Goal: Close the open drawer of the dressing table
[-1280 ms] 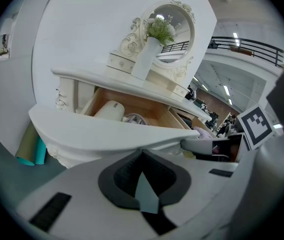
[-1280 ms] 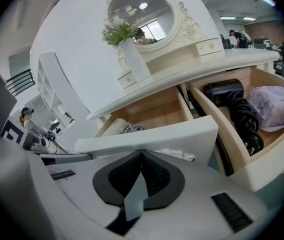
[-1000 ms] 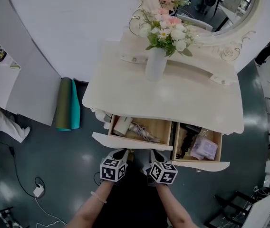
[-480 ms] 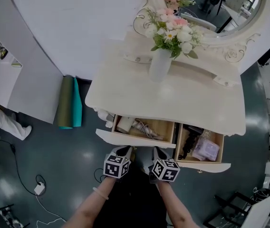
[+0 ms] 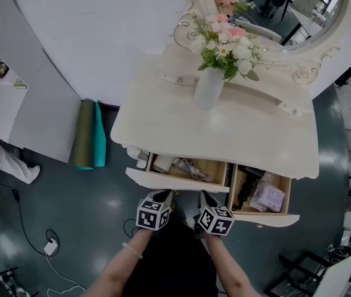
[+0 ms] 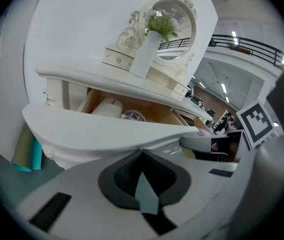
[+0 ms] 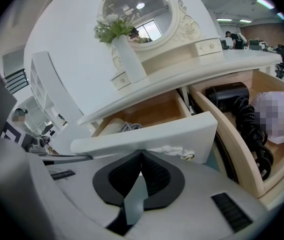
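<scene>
Head view: left hand-held gripper (image 5: pixel 161 195) and right hand-held gripper (image 5: pixel 205 197) side by side, both with the tips at the white front of the left drawer (image 5: pixel 174 179). Left drawer not yet closed, pulled out from under the desk (image 5: pixel 256 132), but less far than one second ago: only a narrower strip of its wooden inside showing now, with a white item and a cord in it. Both hand-held grippers a little nearer to the desk than before. Right drawer (image 5: pixel 263 214) open just beside it, standing further out, as before, with a black hair dryer (image 5: pixel 243 187) and a purple packet inside. Vase (image 5: pixel 209 89) with flowers upright on the desk, in front of the mirror.

Left gripper view: jaws fully together, nothing between them, tips touching the front of the left drawer just under its top edge. Above that edge, the open inside of the drawer. At the right, close by, the right hand-held gripper against the same front.

Right gripper view: jaws also fully together, holding nothing, tips against the front of the left drawer, just to the left of its small handle (image 7: pixel 179 151). At the right, the open right drawer with the hair dryer and its coiled cord.
</scene>
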Tool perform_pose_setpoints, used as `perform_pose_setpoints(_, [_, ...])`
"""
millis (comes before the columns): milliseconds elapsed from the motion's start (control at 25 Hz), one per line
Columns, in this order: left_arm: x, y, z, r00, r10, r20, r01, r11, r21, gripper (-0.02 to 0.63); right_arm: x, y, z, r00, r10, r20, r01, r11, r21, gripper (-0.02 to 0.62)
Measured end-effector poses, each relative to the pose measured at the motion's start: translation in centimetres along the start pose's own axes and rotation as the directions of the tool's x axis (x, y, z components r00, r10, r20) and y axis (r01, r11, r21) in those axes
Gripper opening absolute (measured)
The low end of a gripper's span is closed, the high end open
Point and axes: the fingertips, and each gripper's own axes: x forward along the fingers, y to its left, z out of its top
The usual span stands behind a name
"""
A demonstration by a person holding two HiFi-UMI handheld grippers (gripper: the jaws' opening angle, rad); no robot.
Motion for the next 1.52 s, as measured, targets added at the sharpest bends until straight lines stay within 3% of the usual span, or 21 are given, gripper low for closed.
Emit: perform_pose_setpoints(1520, [3.6,1.5,4.9,0.999,-0.037,-0.019,0.037,0.999,0.006,0.017,4.3,-0.9,4.2,1.000,-0.023,-0.018,0.023,1.000,0.005,0.026])
